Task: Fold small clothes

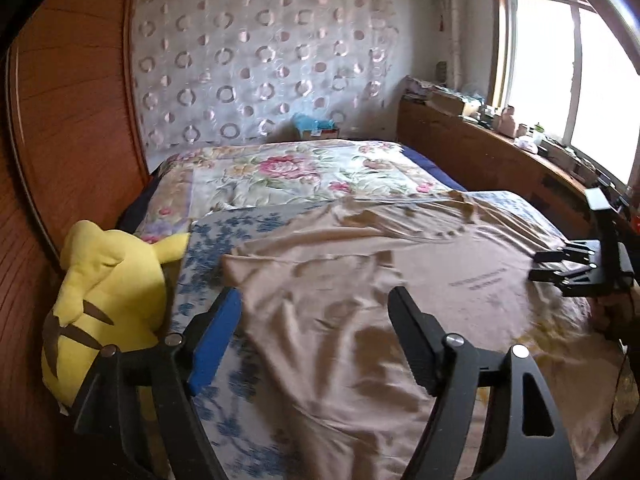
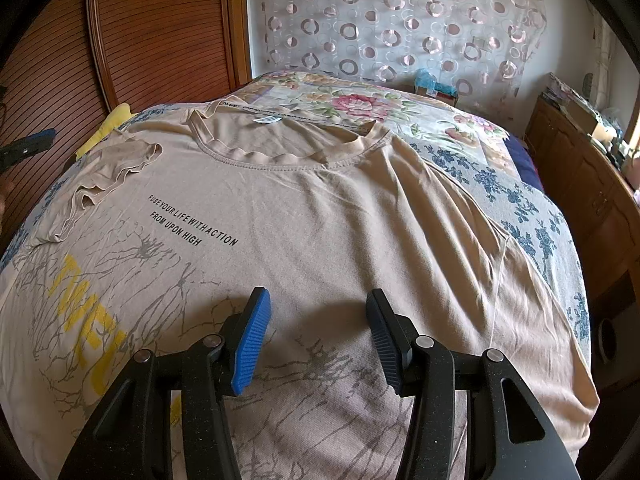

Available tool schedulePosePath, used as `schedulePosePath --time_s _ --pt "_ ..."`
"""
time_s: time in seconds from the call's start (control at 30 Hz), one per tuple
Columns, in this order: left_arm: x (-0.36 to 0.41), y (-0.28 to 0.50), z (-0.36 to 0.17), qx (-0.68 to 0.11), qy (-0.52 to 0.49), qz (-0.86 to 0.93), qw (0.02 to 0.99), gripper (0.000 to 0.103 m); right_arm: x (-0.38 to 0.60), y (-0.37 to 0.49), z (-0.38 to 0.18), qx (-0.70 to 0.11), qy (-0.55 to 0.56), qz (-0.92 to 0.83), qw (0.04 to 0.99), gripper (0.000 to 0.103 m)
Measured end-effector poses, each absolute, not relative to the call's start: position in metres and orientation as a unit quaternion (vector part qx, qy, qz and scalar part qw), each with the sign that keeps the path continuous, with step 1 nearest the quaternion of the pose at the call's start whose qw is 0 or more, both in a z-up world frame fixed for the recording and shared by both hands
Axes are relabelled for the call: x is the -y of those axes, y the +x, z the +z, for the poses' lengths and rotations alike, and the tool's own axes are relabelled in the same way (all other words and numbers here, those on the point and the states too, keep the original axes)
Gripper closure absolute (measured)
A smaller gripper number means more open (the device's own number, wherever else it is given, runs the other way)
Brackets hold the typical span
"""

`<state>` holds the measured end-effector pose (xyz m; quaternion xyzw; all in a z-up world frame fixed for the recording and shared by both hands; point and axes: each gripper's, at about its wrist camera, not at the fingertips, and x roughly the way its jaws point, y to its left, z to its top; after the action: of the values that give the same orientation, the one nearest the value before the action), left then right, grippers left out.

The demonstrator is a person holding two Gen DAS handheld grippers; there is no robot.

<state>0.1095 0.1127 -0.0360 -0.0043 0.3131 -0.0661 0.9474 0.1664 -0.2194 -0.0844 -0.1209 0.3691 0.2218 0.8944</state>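
Observation:
A beige T-shirt (image 2: 320, 208) with black lettering and a yellow and grey print lies face up on the bed, collar toward the far wall. Its left sleeve (image 2: 108, 176) is bunched and folded onto the chest. In the left wrist view the shirt (image 1: 360, 320) lies wrinkled under my left gripper (image 1: 316, 300), which is open and empty above its left side. My right gripper (image 2: 318, 300) is open and empty just above the lower chest. It also shows at the right edge of the left wrist view (image 1: 560, 268).
A yellow plush toy (image 1: 108, 300) sits at the bed's left edge against a wooden wardrobe (image 1: 72, 120). A floral quilt (image 1: 280, 176) covers the far half of the bed. A wooden sideboard (image 1: 500, 160) with clutter runs along the right under the window.

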Motion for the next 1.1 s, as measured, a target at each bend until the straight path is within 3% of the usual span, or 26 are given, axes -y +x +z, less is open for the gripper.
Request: schedulePosePath --time_s 0.73,1.1 --pt "-0.017 0.073 -0.044 -0.312 0.007 -0.091 0.946 0.026 0.225 0.165 -0.081 -0.369 -0.117 0.214 0.897 0.050" --pt "0.014 0.066 -0.045 -0.299 0.003 -0.102 0.949 0.026 0.287 0.111 -0.061 -0.334 -0.076 0.173 0.924 0.047"
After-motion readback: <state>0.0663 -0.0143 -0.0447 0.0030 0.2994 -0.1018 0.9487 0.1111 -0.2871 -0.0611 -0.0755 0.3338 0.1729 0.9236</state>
